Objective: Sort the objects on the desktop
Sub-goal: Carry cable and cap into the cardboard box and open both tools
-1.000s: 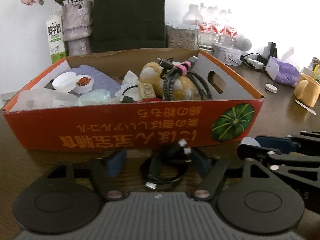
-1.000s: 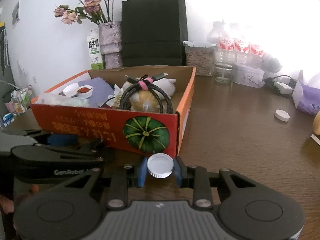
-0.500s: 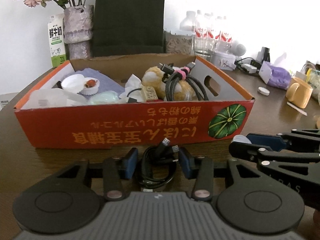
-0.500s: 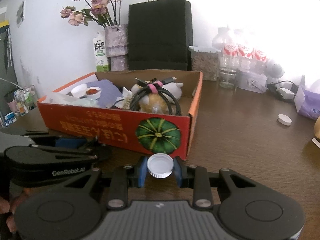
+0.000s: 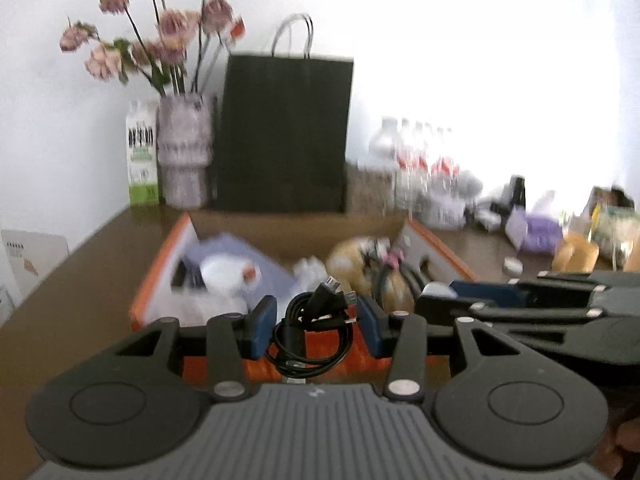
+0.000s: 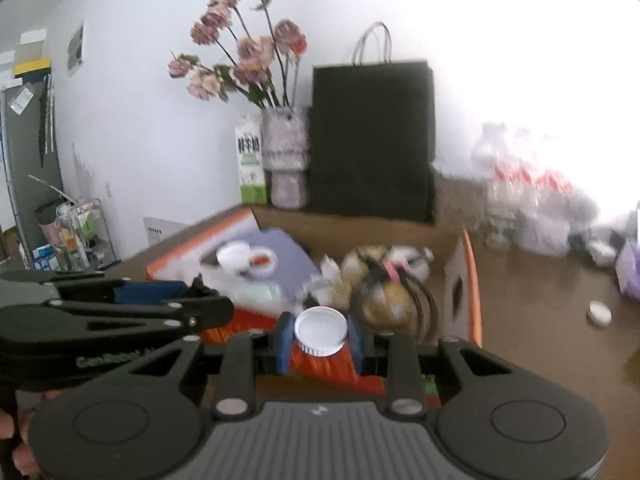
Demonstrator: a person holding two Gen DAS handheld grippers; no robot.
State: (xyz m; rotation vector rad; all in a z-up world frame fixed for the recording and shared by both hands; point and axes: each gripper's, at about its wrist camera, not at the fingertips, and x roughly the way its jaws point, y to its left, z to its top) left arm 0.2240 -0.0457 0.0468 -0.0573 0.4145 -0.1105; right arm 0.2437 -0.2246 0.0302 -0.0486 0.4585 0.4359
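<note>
Carrying two things at once, you have the left gripper with its fingers narrowed onto a coiled black cable, and the right gripper with its fingers narrow and pinching a white cap by its rim. Both loads hang at the near wall of the orange box, which lies toward 12 o'clock from each camera.

Your risks, as I judge them: the cable is soft and its loops hang below the fingers, so a loop could catch on the box's near wall or slip free. The cap is held only at its edges and could pop out if tilted. The grippers sit just beside each other, the right at 3 o'clock of the left, so they could knock together over the box.

Counting: one box, one held cable, one held cap, one second cap loose on the bench at 3 o'clock, and two grippers.
</note>
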